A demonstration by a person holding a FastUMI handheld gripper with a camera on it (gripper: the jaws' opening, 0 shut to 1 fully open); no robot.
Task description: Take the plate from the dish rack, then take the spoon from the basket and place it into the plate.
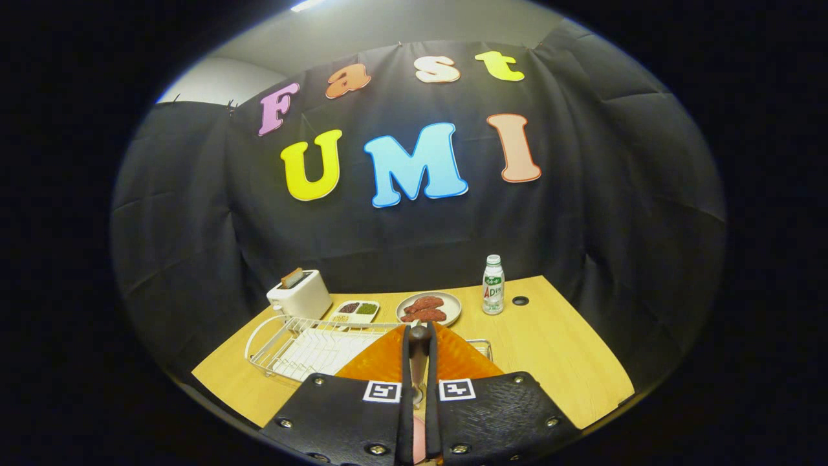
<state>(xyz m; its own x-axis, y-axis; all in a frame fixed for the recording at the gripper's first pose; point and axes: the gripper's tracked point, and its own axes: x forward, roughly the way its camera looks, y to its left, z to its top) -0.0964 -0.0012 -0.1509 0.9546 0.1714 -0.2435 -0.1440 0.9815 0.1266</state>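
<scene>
Apparently the orange plate (453, 359) is sitting edge-on between the fingers of the gripper (418, 388), which are closing tight on its rim, lifted over the white dish rack (291, 343). Pinched so narrowly, it is risking tilting or slipping out, dropping onto the wooden table (550, 349).

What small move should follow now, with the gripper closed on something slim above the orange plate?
Probably lower and open. The gripper looks shut on a slim dark-tipped utensil, likely the spoon, directly over the orange plate, which sits beside the white wire dish rack on the wooden table.
</scene>
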